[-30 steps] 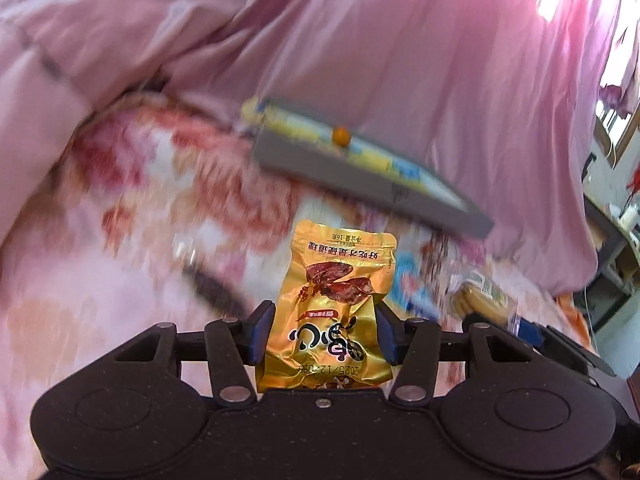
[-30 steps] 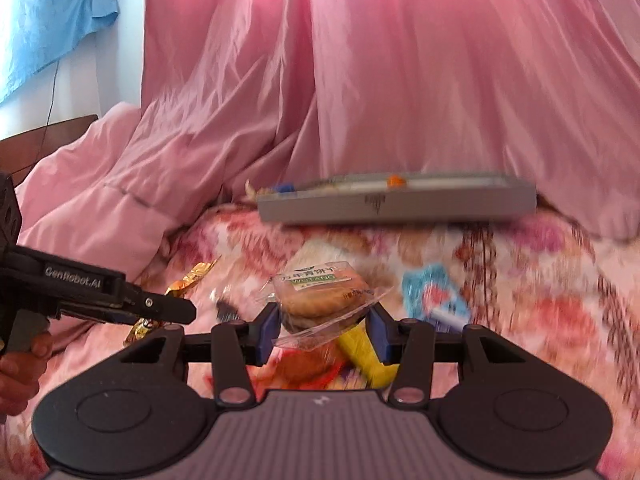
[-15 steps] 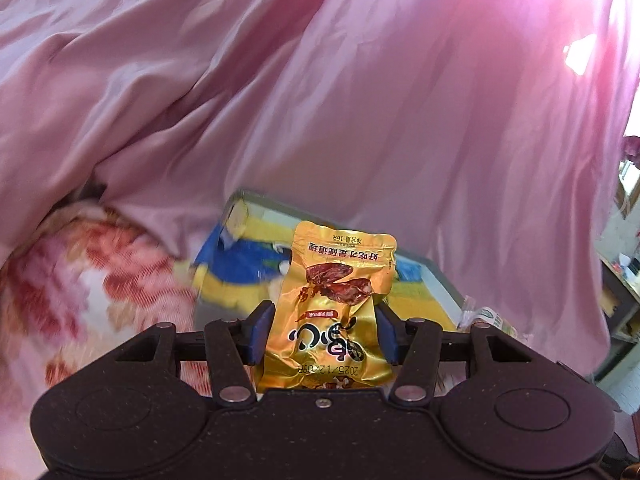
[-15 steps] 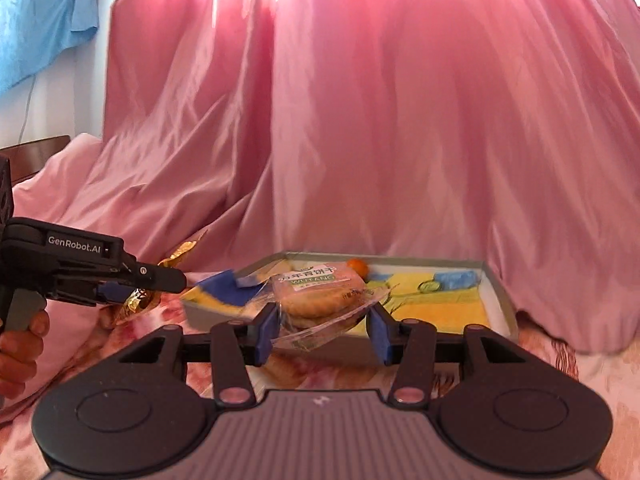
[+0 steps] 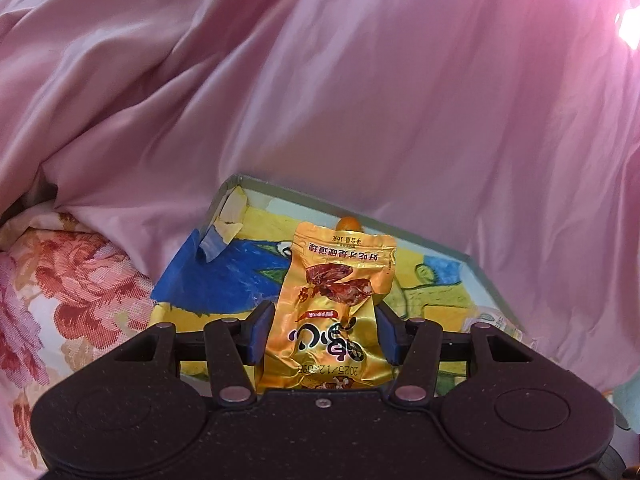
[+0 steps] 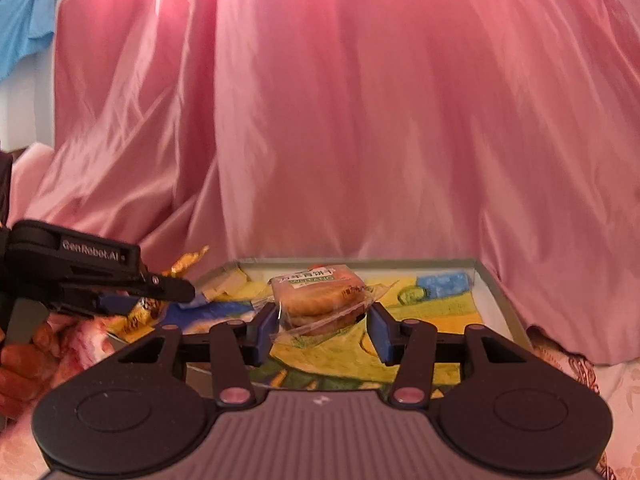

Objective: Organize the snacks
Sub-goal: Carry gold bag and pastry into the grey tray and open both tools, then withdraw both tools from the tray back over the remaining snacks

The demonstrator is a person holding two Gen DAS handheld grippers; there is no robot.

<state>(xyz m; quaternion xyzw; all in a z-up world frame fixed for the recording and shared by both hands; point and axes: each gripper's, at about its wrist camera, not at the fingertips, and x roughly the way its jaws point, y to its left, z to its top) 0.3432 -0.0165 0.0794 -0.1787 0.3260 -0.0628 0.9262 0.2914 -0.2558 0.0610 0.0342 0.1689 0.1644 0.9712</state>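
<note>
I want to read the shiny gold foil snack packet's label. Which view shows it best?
The left wrist view: the gold foil snack packet faces the camera, print visible, upside down. The right wrist view shows only its crinkled edge.

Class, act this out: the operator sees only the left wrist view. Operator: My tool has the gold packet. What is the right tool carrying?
Observer: The right tool is shut on a clear-wrapped biscuit packet.
Operator: Where is it relative to the box?
Observer: It is held over the box; how high, I cannot tell.
Operator: What is behind my left tool?
Observer: A hand grips the handle of the left tool.
</note>
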